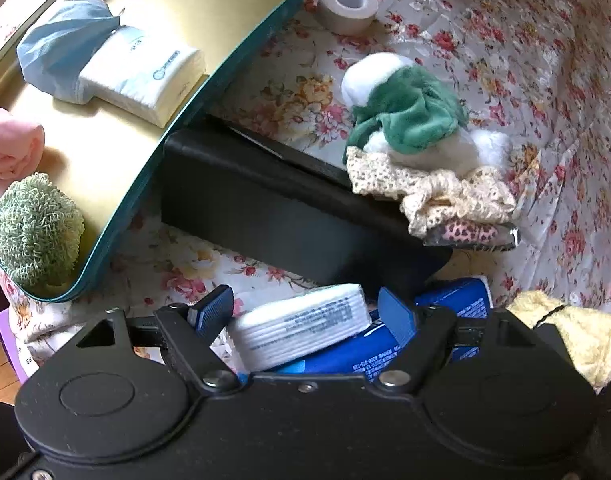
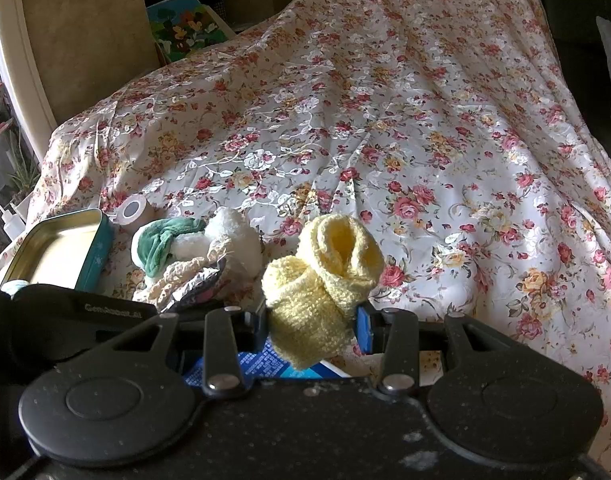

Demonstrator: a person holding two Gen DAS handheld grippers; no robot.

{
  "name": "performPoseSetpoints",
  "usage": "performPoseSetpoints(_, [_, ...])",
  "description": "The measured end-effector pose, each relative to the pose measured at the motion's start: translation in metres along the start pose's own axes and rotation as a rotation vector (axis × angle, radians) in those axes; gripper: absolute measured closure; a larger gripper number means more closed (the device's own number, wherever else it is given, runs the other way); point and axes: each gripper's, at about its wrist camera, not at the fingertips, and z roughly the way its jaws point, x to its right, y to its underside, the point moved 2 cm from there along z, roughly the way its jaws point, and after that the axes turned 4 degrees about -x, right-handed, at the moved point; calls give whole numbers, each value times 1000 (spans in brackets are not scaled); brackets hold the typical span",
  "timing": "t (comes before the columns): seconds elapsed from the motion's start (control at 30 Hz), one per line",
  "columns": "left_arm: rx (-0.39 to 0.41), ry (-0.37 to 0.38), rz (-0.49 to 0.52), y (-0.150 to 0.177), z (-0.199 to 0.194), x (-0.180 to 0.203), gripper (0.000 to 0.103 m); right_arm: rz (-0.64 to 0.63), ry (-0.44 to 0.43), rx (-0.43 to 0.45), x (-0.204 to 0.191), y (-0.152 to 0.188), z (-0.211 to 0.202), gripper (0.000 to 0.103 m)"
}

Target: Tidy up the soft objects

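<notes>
Right now my right gripper has its fingers clamped on a fluffy yellow knitted sock, lifted over the floral bedspread. My left gripper has its fingers apart around a white folded gauze pack. Beyond sits a teal tin with gold interior holding a green knitted scrubber.

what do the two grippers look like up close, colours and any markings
Both are matte black plastic with two round discs, angled link arms and silver pivot bolts. The left gripper and right gripper carry blue ribbed finger pads. The right one's body is speckled with pale dust. No cables or sleeves show.
</notes>
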Motion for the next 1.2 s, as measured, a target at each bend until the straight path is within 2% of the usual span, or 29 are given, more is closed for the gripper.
performPoseSetpoints(0.27, [-35,-11,-8,0,7,0,28,-3,2,1,0,0,1,62])
performPoseSetpoints(0.47, [-31,11,21,0,5,1,37,1,3,1,1,0,2,62])
performPoseSetpoints(0.93, [94,23,264,12,-39,5,38,19,29,15,4,-1,2,62])
performPoseSetpoints(1.2, [156,50,307,10,-67,-19,38,24,64,38,3,-1,-3,62])
